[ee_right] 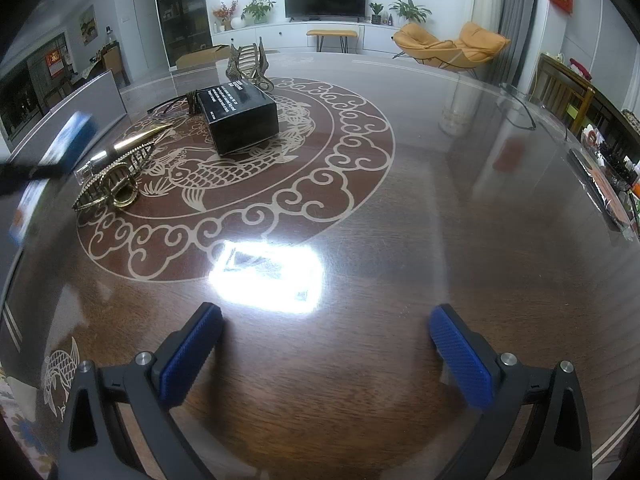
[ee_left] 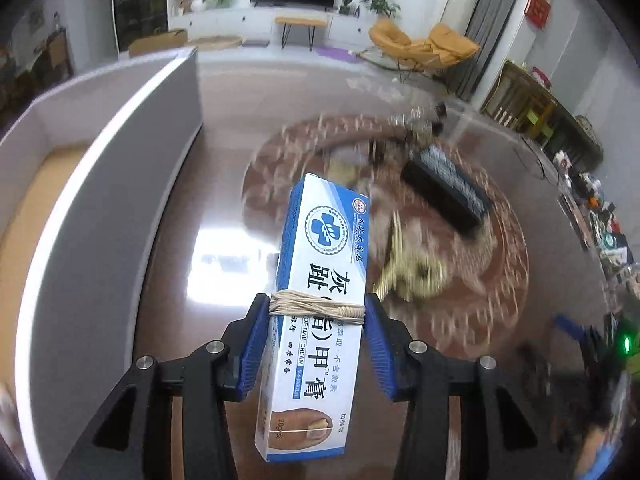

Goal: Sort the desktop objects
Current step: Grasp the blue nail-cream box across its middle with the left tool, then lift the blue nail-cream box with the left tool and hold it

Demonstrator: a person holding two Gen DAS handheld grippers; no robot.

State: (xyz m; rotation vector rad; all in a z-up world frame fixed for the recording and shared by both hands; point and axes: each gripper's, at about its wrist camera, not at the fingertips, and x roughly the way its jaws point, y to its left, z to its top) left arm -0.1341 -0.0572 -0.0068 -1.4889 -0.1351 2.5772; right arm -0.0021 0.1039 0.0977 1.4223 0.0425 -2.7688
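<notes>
Both tools share one build. The left gripper has matte black angular arms with triangular cut-outs, round silver screw heads on the upper faces, and jaws faced with ribbed blue pads. The right gripper shows the same black frame, two silver screws on each side, and textured blue pads with rounded tips.

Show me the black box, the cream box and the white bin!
black box [ee_right: 240, 118], right wrist view, its top face.
cream box [ee_left: 320, 300], left wrist view, its printed front.
white bin [ee_left: 120, 184], left wrist view, its grey wall.
</notes>
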